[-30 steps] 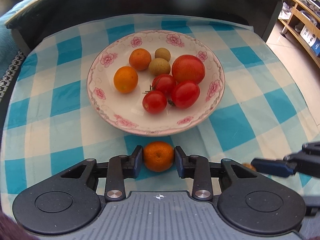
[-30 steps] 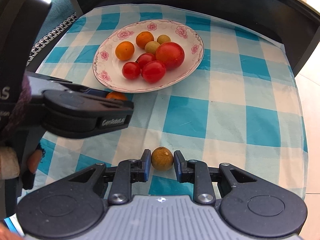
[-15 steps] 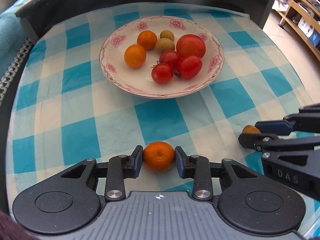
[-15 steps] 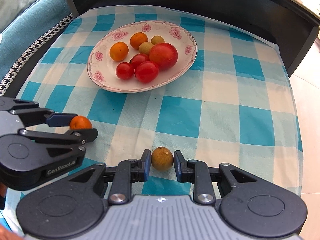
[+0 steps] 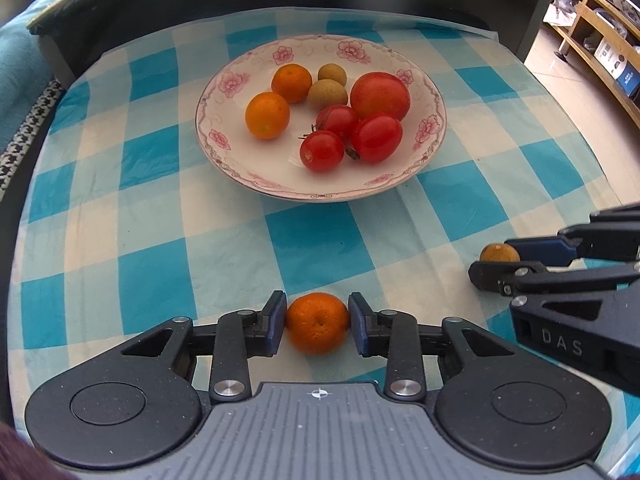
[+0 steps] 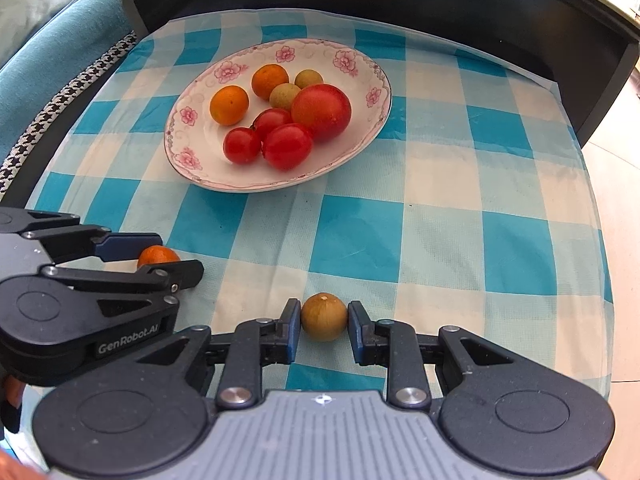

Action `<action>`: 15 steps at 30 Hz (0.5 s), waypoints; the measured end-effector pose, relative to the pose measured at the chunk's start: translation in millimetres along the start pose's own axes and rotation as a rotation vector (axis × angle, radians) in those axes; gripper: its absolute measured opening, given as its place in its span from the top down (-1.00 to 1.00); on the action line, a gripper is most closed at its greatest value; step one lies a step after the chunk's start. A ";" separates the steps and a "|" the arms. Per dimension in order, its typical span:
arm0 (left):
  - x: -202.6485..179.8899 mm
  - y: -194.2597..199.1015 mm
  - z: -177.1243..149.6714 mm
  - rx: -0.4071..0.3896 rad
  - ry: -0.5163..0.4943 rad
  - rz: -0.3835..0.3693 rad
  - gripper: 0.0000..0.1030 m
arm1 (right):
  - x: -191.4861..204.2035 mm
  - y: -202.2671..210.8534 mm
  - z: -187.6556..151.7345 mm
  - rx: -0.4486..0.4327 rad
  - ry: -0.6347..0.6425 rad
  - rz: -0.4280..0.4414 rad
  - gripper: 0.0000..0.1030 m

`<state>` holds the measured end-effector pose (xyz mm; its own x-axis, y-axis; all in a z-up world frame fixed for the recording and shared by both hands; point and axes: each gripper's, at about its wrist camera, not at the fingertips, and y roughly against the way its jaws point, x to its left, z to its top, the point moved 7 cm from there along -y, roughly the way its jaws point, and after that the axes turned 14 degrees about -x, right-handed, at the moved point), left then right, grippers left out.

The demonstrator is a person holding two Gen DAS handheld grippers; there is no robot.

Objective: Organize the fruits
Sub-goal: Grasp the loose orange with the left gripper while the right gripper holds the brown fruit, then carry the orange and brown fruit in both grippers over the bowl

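My views are bright and sharp with soft daylight; glare washes the floor (image 6: 616, 184) at three o'clock, and fisheye bending curves every edge.

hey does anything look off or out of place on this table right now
Nothing is spilled or damaged. The only fruits off the plate are a small orange clamped in the left gripper and a brown longan clamped in the right gripper.

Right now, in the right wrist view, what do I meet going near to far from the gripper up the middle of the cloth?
right gripper shut on the brown longan → bare checked tablecloth → near rim of the flowered plate → red tomatoes → oranges → dark table edge.
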<state>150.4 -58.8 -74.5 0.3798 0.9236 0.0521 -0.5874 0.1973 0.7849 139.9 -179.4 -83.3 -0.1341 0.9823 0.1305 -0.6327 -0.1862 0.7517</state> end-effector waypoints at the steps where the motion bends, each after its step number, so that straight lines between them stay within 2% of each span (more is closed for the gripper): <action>1: -0.8 1.1 -0.2 -0.002 -0.004 0.002 0.19 | 0.1 0.7 0.3 -0.004 0.006 -0.002 0.45; 15: -0.9 21.4 9.6 -0.043 -0.010 -0.005 0.20 | 11.6 15.5 8.6 -0.032 0.036 0.011 0.46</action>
<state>144.3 -58.5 -51.8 0.3896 0.9194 0.0544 -0.6156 0.2160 0.7579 135.2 -170.7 -64.6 -0.1681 0.9791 0.1144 -0.6549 -0.1976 0.7294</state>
